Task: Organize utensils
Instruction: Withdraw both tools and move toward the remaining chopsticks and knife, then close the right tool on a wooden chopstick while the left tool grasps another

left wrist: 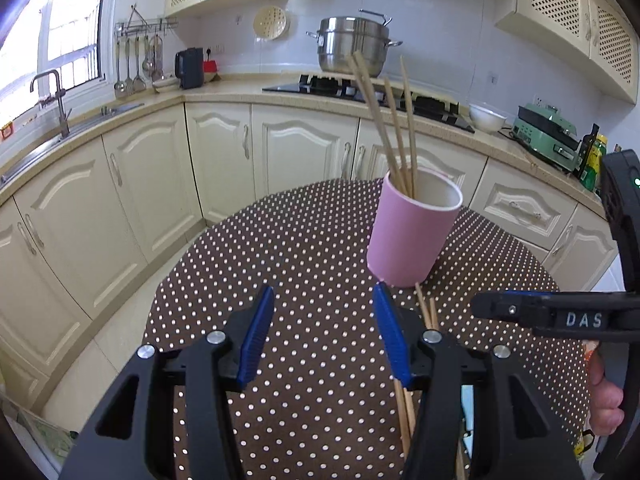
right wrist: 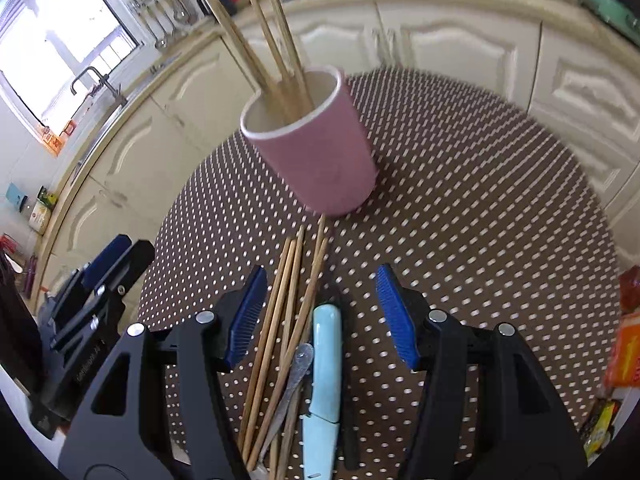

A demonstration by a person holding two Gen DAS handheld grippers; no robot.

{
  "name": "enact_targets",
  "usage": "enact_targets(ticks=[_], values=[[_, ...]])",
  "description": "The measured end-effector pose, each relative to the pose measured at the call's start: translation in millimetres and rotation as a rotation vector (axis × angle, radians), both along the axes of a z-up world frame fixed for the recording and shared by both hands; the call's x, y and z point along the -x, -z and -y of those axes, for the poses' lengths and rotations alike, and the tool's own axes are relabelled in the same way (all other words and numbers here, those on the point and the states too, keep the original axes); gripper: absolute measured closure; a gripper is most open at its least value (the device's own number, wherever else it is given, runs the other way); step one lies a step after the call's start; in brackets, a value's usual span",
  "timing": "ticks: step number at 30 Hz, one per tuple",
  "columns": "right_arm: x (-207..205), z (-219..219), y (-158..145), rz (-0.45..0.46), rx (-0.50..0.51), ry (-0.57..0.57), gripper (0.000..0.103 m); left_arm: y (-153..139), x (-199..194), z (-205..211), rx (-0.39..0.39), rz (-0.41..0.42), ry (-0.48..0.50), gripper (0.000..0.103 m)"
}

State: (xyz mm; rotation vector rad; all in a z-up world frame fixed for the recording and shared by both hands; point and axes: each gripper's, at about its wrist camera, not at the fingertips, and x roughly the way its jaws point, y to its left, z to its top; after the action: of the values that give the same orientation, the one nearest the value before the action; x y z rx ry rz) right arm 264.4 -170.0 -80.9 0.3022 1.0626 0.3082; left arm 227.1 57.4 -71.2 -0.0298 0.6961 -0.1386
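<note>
A pink cup (left wrist: 408, 236) (right wrist: 320, 164) stands on the dotted brown tablecloth (left wrist: 280, 240) (right wrist: 480, 200) with several wooden chopsticks (left wrist: 394, 120) (right wrist: 272, 52) upright in it. Loose chopsticks (right wrist: 288, 308) (left wrist: 428, 312), a light blue sheathed knife (right wrist: 326, 360) and a small metal spoon (right wrist: 298, 368) lie in a pile in front of the cup. My right gripper (right wrist: 323, 272) hangs open over this pile, its pads touching nothing. My left gripper (left wrist: 325, 292) is open over bare cloth, left of the pile, with its right finger (left wrist: 390, 332) beside the chopsticks.
Cream kitchen cabinets and a counter curve behind the table, with a sink (left wrist: 60, 120) at left, a hob with a steel pot (left wrist: 352, 46) and a white bowl (left wrist: 486, 116). Orange packets (right wrist: 624, 344) lie at the table's right edge. A hand (left wrist: 604, 396) holds the right gripper's grip.
</note>
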Motion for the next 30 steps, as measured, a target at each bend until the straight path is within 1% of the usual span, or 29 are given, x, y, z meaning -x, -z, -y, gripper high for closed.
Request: enact_targets(ticks=[1,5,16,17,18,20,22,23,24,30], values=[[-3.5,-3.1,3.1,-0.013,-0.001,-0.008,0.051,3.0,-0.2,-2.0,0.004,-0.006,-0.001,0.052],[-13.9,-13.4,11.0,-0.045,0.017,-0.020,0.067,12.8,-3.2,-9.4,0.017,-0.032,-0.001,0.052],[-41.2,-38.9,35.3,-0.117,0.062,-0.017,0.069,27.8,-15.2,-28.2,0.043,-0.072,-0.019,0.052],[-44.2,-39.7,38.5,-0.127,0.061,-0.011,0.071,29.4,-15.8,-29.5,0.043,-0.076,-0.022,0.052],[-45.8,-40.5,40.6,-0.135,0.057,-0.004,0.077,30.9,-16.7,-31.2,0.042,-0.080,-0.026,0.052],[-50.6,-42.4,44.8,-0.160,0.030,-0.006,0.086,32.9,-18.4,-32.8,0.039,-0.086,-0.034,0.052],[-53.4,-43.9,45.9,-0.161,0.004,-0.007,0.087,36.3,-20.0,-34.0,0.036,-0.095,-0.043,0.052],[-54.1,-44.4,45.1,-0.160,-0.006,0.004,0.092,37.3,-20.9,-35.0,0.036,-0.100,-0.048,0.052],[-54.5,-42.7,44.1,-0.161,-0.009,0.008,0.094,38.7,-21.3,-36.0,0.037,-0.103,-0.051,0.052],[-46.7,-33.5,33.6,-0.136,-0.007,-0.006,0.094,42.7,-21.3,-33.2,0.032,-0.118,-0.049,0.052]])
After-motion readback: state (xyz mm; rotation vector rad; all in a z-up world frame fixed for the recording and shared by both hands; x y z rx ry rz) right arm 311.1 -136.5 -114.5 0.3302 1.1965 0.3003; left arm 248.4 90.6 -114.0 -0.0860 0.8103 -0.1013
